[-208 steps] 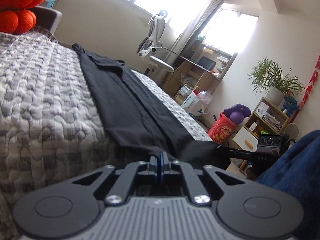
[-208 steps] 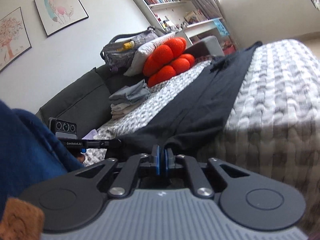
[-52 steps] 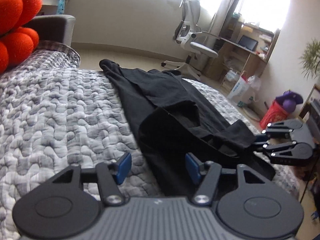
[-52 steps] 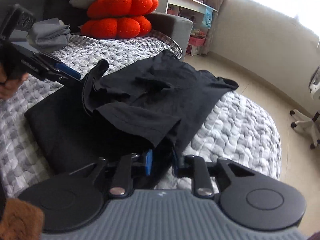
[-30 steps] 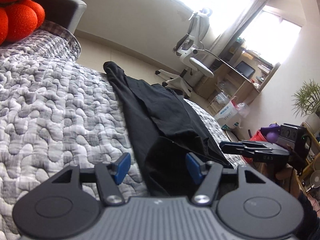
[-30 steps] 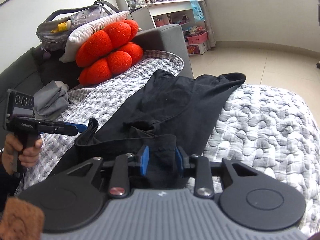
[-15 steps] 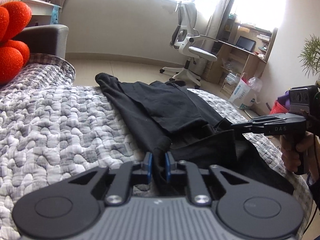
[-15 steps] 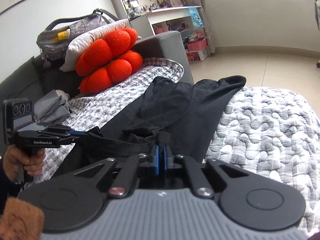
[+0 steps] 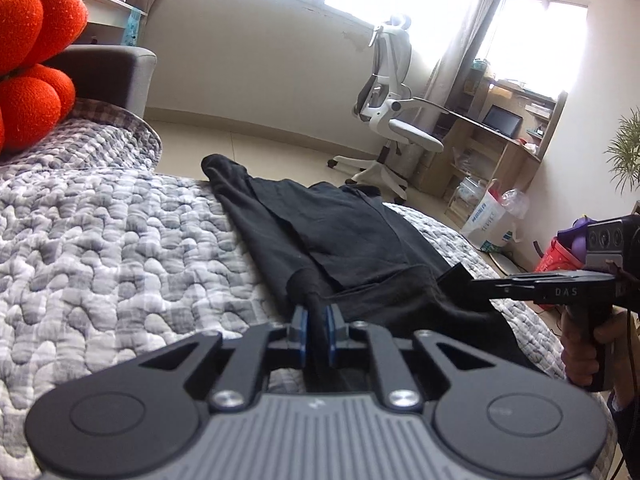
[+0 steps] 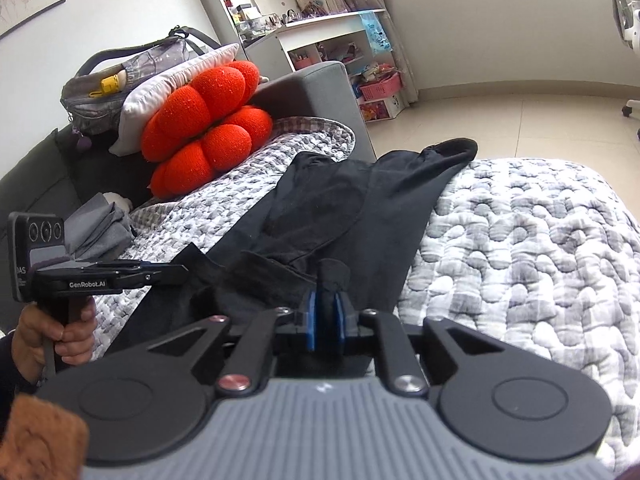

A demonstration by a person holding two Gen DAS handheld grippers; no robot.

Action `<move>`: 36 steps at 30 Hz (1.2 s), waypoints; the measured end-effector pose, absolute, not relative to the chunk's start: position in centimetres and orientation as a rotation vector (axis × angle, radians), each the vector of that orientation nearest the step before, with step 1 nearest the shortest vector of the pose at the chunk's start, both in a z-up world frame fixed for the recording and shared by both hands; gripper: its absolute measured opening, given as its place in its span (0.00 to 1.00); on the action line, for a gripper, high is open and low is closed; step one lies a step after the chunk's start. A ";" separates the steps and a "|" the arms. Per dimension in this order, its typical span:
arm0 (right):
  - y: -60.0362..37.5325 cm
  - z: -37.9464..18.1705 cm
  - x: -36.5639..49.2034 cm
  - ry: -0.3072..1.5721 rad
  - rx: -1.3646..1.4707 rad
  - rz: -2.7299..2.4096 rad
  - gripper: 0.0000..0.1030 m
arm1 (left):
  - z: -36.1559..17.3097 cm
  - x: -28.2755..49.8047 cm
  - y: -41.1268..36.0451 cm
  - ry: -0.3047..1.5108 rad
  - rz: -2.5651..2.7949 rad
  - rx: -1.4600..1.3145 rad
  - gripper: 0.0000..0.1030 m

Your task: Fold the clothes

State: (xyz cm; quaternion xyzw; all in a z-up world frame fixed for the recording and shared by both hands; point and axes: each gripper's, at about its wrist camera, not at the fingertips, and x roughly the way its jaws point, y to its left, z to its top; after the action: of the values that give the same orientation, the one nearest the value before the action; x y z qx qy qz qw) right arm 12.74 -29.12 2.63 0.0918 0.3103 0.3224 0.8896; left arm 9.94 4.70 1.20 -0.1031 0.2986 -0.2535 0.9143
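Observation:
A black garment (image 9: 340, 236) lies lengthwise on the grey quilted bed (image 9: 100, 240), its near end doubled back over itself. My left gripper (image 9: 315, 320) is shut on a bunched corner of that near edge. My right gripper (image 10: 327, 312) is shut on the opposite near corner of the black garment (image 10: 360, 208). Each gripper shows in the other's view: the right gripper (image 9: 464, 276) at the right, the left gripper (image 10: 180, 269) at the left, both pinching black cloth. The fold hangs between them just above the bed.
An orange lobed cushion (image 10: 208, 120) and a grey bag (image 10: 120, 76) rest against the dark sofa back. A folded grey cloth pile (image 10: 100, 232) lies beside them. Past the bed's edge stand a white office chair (image 9: 392, 120), a wooden desk (image 9: 500, 140) and bare floor tiles.
Both grippers went from open to shut on the garment's near folded edge, then lifted it slightly. The cloth between them is drawn tauter than half a second ago.

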 end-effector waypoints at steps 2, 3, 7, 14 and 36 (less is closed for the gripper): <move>-28.9 2.4 13.0 0.651 0.177 0.659 0.34 | 0.9 10.5 4.9 0.637 -0.547 -0.237 0.18; -28.9 2.3 13.0 0.654 0.175 0.656 0.34 | 0.8 10.7 5.0 0.643 -0.556 -0.242 0.18; -28.6 2.4 12.9 0.644 0.143 0.634 0.17 | 0.7 10.7 4.7 0.639 -0.540 -0.194 0.10; -28.6 5.7 10.9 0.500 0.103 0.643 0.06 | 3.8 7.6 4.9 0.487 -0.544 -0.113 0.04; -26.9 3.0 33.0 0.684 0.171 0.358 0.12 | 4.3 27.6 3.9 0.536 -0.365 -0.258 0.07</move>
State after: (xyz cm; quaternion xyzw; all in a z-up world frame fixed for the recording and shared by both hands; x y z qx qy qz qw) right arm 32.98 -26.90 3.02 0.0832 0.3332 0.1744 0.9229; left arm 27.64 3.87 4.33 -0.1263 0.2624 -0.1787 0.9398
